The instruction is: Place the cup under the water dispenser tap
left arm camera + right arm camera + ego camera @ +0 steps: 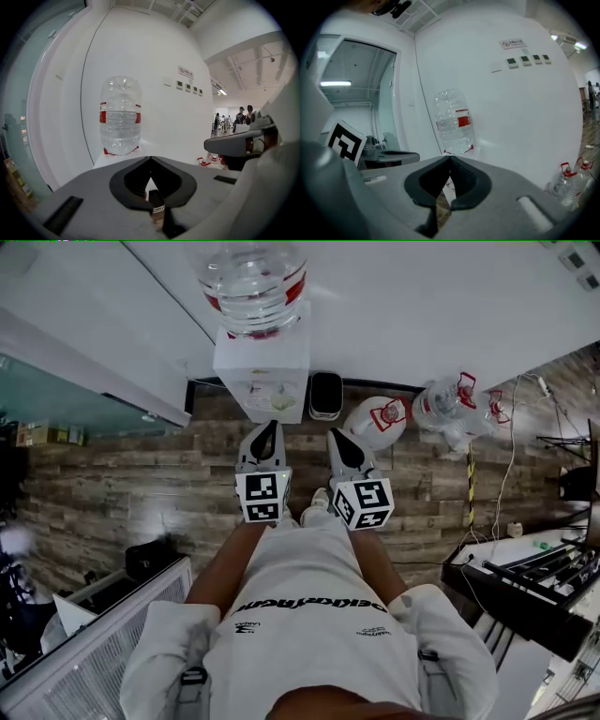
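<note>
Well, off to the left of the left hand-held gripper (271, 426) a glass partition (75, 399) runs along the wood floor (122, 474). The left hand-held gripper is held above that floor with its marker cube (262, 496) toward the person. Its jaws are closed, tips touching, with nothing gripped. Through the slot under the tips a small dark shape shows, and I cannot tell what it is.

Straight ahead of this hand-held gripper, beyond its tips and apart from them, the white water dispenser (262, 371) stands against the white wall (422, 306). A clear water bottle (251, 282) with a red band sits upside down on top of it. The marks on the dispenser's front are too small to pick out a tap, and the cup cannot be made out in any view.

The right hand-held gripper (336, 434) is just beside the left one, pointing the same way. Its jaws are together too, tips meeting, and they hold nothing; only floor and a strip of the dispenser show through the slot below. The dispenser lies ahead and to the left of this hand-held gripper. A black bin (325, 395) stands straight ahead of it, just beside the dispenser. Farther to its right, two spare bottles (380, 420) with red handles rest on the floor by the wall.
</note>
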`<state>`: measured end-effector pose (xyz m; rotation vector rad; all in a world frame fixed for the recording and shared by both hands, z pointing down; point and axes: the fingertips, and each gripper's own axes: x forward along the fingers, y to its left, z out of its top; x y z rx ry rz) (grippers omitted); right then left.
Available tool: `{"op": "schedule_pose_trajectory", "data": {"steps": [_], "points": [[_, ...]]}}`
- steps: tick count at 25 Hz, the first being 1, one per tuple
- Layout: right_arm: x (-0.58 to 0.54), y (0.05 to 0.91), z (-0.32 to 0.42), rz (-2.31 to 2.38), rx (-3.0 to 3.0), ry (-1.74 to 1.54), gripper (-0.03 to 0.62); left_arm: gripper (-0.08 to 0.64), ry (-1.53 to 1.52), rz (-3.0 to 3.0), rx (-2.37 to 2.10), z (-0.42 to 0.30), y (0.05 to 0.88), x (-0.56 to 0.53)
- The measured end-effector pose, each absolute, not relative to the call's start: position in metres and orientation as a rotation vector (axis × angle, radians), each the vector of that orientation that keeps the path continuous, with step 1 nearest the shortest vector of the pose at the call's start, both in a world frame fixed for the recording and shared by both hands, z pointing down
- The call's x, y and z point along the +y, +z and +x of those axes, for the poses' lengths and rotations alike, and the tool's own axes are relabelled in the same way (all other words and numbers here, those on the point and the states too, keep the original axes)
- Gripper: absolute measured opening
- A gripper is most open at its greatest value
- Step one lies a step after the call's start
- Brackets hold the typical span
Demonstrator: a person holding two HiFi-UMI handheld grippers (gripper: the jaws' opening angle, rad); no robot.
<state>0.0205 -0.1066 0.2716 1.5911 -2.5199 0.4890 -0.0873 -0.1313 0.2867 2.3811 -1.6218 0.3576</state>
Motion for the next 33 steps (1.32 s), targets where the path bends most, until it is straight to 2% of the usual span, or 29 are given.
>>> {"op": "schedule_pose_trajectory", "data": {"steps": [15, 33], "points": [[-0.114, 0.234, 0.024, 1.589, -2.602, 0.389, -0.003, -0.003, 0.286, 2.400, -1.634, -0.084, 0.254, -0.110], [-0.116, 0.234, 0.032, 1.588, -2.604, 0.362, -0.003, -0.003, 0.271, 2.428, -1.620, -0.070, 0.250, -0.115]]}}
